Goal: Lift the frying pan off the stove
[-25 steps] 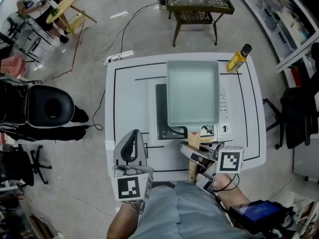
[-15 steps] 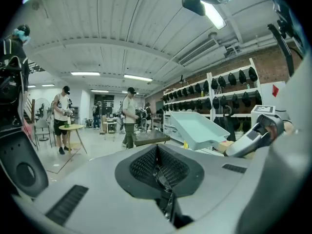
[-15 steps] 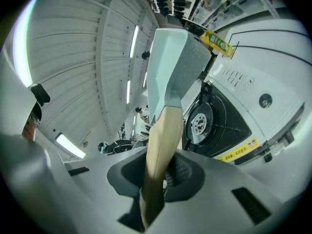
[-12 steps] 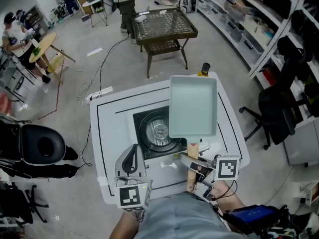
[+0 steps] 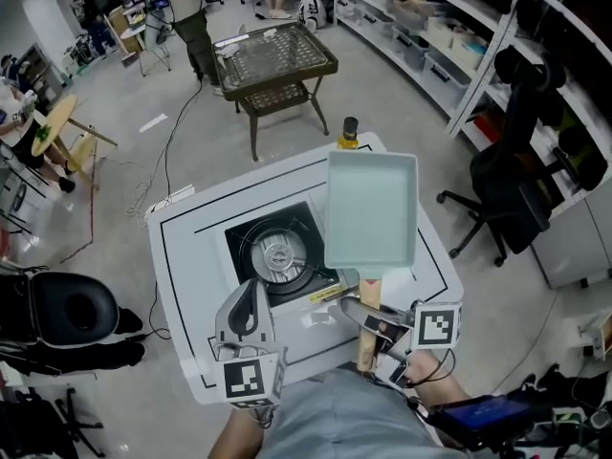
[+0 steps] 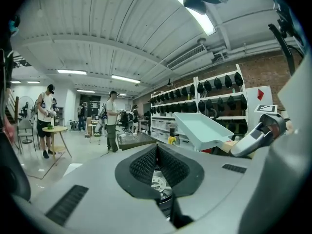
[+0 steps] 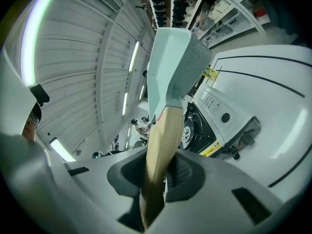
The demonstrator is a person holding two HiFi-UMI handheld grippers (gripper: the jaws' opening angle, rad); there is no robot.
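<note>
Your right gripper near level, jaws clamped on wooden handle of frying pan; pan aloft just ahead, clear of stove burner. Your left gripper alongside, jaws together, empty, facing burner.

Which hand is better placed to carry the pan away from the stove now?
Right. The right gripper is shut on the wooden handle of the pan, which hangs clear above the stove. The left gripper holds nothing.
</note>
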